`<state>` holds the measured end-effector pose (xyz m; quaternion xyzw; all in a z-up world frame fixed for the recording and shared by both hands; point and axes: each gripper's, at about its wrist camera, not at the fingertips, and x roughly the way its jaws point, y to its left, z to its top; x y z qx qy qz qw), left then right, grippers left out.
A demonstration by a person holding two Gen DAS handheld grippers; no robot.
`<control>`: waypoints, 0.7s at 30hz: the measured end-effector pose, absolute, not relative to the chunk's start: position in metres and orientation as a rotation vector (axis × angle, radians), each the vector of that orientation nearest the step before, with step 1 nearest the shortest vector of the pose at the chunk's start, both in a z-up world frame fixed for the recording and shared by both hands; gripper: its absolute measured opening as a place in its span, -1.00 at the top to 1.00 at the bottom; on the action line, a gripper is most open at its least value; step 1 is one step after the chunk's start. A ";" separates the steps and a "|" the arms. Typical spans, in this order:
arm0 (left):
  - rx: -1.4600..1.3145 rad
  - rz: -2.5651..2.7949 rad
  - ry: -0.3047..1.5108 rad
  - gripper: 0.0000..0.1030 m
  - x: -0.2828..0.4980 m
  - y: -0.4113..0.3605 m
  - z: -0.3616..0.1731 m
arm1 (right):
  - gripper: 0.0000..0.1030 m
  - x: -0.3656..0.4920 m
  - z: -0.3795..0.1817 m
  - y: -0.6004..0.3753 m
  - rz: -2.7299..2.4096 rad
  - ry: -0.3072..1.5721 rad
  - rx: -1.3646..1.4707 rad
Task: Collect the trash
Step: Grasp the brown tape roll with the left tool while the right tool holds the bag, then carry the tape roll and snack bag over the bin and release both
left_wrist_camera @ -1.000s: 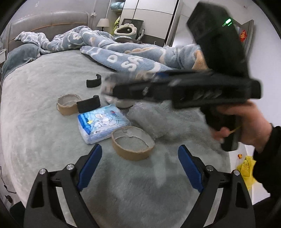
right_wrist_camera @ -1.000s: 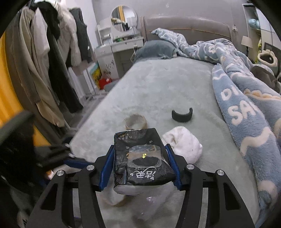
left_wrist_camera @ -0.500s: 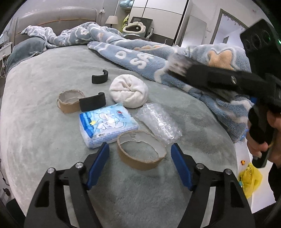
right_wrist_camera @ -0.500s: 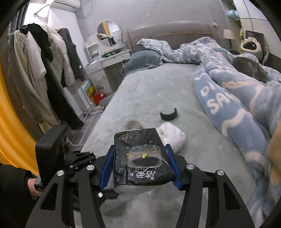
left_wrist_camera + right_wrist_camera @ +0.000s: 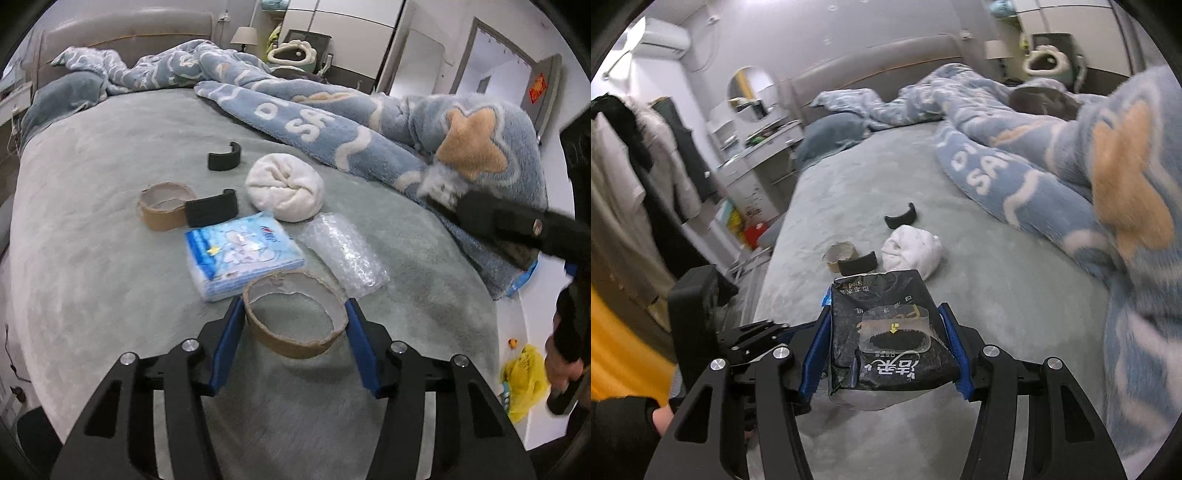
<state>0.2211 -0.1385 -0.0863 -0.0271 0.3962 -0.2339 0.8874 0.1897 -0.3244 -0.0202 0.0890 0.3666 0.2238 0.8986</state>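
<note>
Left hand-held gripper [image 5: 294, 325] low over the bed [image 5: 92, 258], blue pads [image 5: 226, 347] flanking the nearest cardboard tape ring [image 5: 295, 332], one on each side. Pads at or just off the ring's outer wall; contact on the left looks made, on the right too close to call. Probably positioned this way to squeeze across the ring's width, since a hollow cardboard hoop lying flat offers no other purchase. Likely to flex under a hard pinch, so a light close seems wise.

Right hand-held gripper [image 5: 886, 350] off toward the bed's edge, pinching a black wipes packet [image 5: 890, 343] between both pads, flap side up. Held out over the blue blanket [image 5: 332, 129], presumably on the way to a bin; a yellow bag [image 5: 522, 380] on the floor beside the bed, purpose unclear.

Remaining on the bed, clustered together: a blue tissue pack [image 5: 240, 254] touching the near ring, a bubble-wrap piece [image 5: 343, 251] just beside it, a white rolled cloth [image 5: 284, 192], a second cardboard ring [image 5: 164, 206] with a black curved clip [image 5: 211, 212] against it, and another black clip [image 5: 224, 157] farther back. Much of the collecting not yet done.
</note>
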 end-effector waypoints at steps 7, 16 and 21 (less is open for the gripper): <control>-0.085 -0.453 0.809 -0.12 0.207 -0.106 -0.070 | -0.11 0.172 -0.017 -0.292 0.383 0.761 0.175; -0.114 -0.352 0.796 -0.12 0.201 -0.044 -0.059 | -0.11 0.176 -0.016 -0.237 0.378 0.768 0.060; -0.118 -0.295 0.795 -0.12 0.202 -0.013 -0.056 | -0.11 0.186 -0.018 -0.205 0.429 0.775 0.028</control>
